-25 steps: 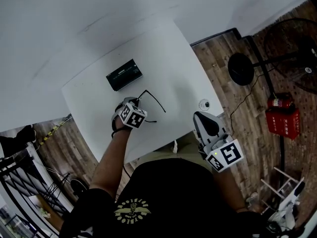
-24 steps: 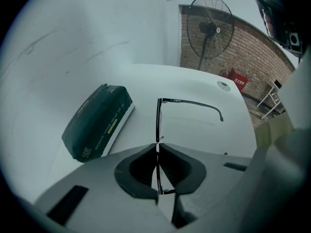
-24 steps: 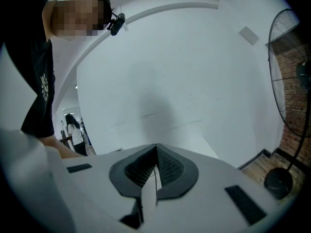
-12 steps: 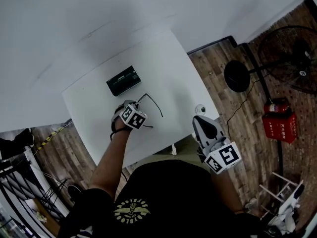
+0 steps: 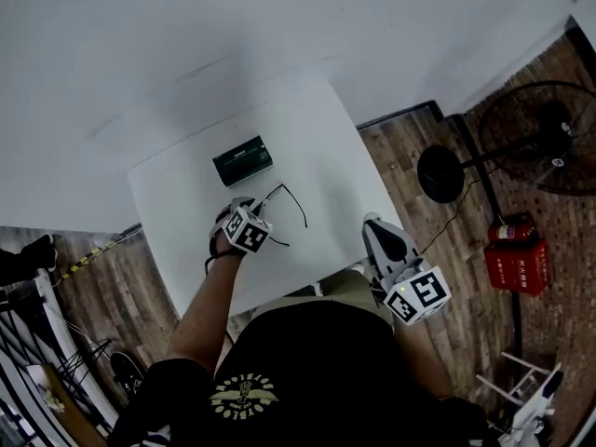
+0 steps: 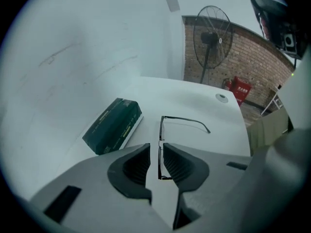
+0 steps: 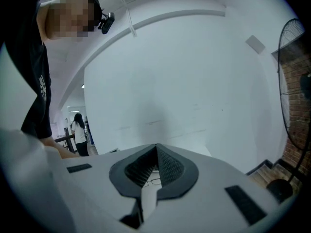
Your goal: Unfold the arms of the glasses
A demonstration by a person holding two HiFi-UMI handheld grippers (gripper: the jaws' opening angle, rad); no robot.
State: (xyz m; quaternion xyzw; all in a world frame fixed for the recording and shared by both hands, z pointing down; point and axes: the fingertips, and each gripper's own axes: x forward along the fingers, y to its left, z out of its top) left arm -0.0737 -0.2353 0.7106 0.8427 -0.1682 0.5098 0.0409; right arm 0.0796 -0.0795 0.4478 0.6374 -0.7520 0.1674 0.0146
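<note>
1. The glasses (image 6: 160, 130) rest on the white table (image 5: 326, 147), about mid-table and on the person's left half of it. In the left gripper view the front shows as a thin line. One arm is swung out sideways from its far end. At the near end only a short stub of the other arm shows before a jaw hides it.
2. The left gripper (image 6: 156, 152) is released. Its jaws stand a narrow slit apart and grip nothing. It hangs over the glasses, pointing steeply down, and the near half of the front is seen through the slit on the table beyond.
3. A dark green box (image 5: 242, 159) lies flat on the table near the glasses but apart from them, on the wall side.
4. A small round disc (image 6: 221, 97) sits close to the table's right edge, well apart from the glasses.
5. The right gripper (image 7: 156, 148) is clenched, its tips meeting with nothing between them. In the head view it is held off the table's near right corner, well apart from the glasses. Its own view looks nearly level at the white wall, and the glasses show small through the gap under its tips.
6. Beyond the table on the wooden floor, a standing fan (image 5: 549, 138) and a red fire-extinguisher box (image 5: 514, 261) are to the right.
</note>
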